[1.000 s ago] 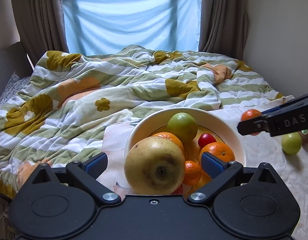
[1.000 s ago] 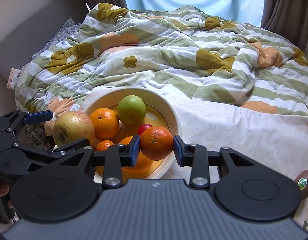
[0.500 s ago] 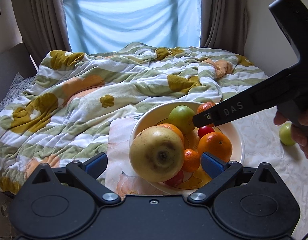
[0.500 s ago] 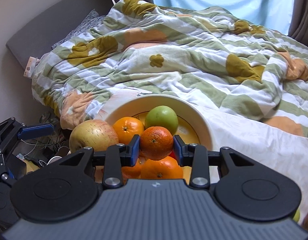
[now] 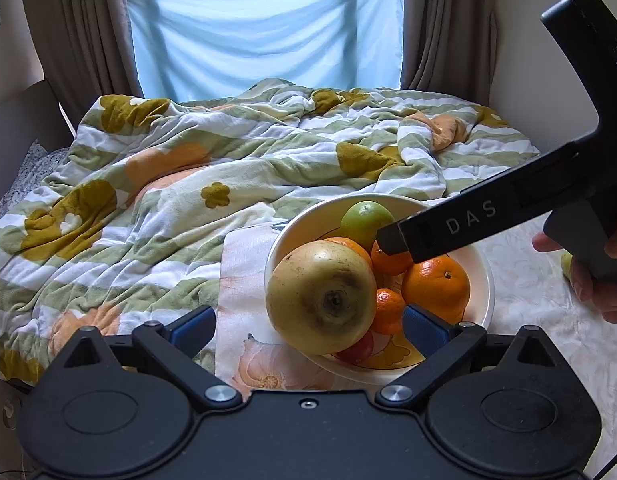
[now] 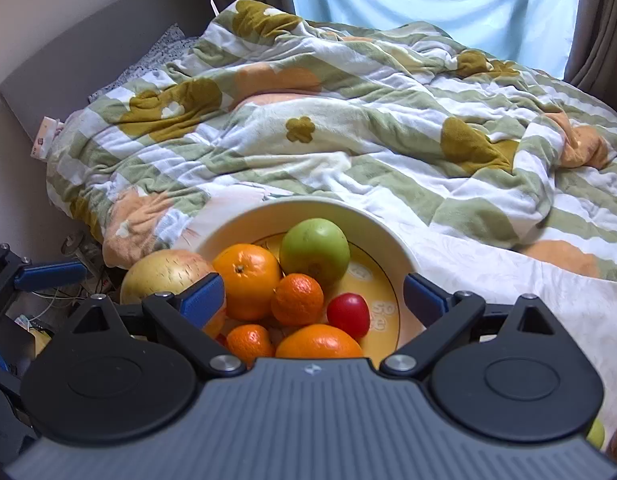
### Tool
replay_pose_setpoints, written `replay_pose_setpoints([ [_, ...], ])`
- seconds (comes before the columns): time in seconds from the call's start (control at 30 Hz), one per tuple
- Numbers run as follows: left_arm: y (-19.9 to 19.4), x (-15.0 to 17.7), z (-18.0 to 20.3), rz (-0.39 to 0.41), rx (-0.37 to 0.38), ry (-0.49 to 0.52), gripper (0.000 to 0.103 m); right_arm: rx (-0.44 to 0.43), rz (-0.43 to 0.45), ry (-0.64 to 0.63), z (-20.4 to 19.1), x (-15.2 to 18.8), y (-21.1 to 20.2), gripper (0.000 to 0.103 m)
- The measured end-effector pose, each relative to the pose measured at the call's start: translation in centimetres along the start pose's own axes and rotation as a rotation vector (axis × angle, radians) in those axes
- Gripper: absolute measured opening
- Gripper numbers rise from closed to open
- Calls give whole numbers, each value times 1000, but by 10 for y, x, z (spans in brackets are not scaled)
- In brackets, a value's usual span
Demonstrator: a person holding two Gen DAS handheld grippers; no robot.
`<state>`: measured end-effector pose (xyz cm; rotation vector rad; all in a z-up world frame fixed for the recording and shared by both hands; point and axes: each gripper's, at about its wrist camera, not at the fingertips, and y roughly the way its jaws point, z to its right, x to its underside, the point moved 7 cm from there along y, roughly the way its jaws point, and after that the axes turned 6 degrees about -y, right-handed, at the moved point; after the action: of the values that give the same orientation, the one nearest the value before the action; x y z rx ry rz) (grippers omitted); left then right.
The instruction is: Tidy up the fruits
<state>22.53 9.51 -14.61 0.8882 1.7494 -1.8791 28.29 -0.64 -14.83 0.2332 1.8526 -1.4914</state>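
Right hand-held gripper (image 6: 314, 294) opening over bowl (image 6: 308, 210), mandarin (image 6: 297, 299) released

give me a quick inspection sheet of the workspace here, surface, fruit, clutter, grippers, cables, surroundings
surface: pale floral cloth spread on a bed, beside a rumpled striped quilt.
job's things: bowl holds a green apple, oranges, a small mandarin, a red fruit and a large yellow fruit at its rim; one green fruit lies outside on the cloth.
clutter: small items on the floor by the bed.
grippers: left gripper open, empty; right gripper opening above the bowl, gripping nothing.
cables: thin wires on the floor.
surroundings: curtains, blue sheet over the window.
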Motion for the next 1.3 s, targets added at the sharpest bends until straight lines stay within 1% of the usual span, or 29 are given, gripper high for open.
replay_pose_setpoints([
  [0.1, -4, -3, 0, 13, -8, 7, 102, 4, -6, 4, -1, 2, -5, 103],
  [0.23, -14, -9, 3, 40, -12, 16, 102, 23, 14, 9, 0, 2, -22, 103],
  [0.4, -30, -17, 14, 63, 1, 38, 102, 51, 43, 40, 8, 2, -57, 103],
  [0.57, -45, -24, 33, 83, 8, 70, 102, 102, 67, 83, 22, 11, -97, 103],
  [0.67, -55, -27, 49, 96, 0, 84, 102, 128, 77, 109, 34, 19, -120, 103],
  [0.77, -62, -29, 67, 101, 4, 84, 102, 137, 91, 129, 48, 29, -143, 103],
  [0.9, -69, -28, 97, 96, -12, 82, 102, 149, 109, 142, 69, 45, -172, 103],
  [1.1, -73, -23, 151, 69, -13, 60, 102, 153, 118, 158, 115, 77, -208, 103],
  [1.3, -61, -17, 200, 46, -19, 35, 102, 165, 109, 161, 168, 110, -230, 103],
])
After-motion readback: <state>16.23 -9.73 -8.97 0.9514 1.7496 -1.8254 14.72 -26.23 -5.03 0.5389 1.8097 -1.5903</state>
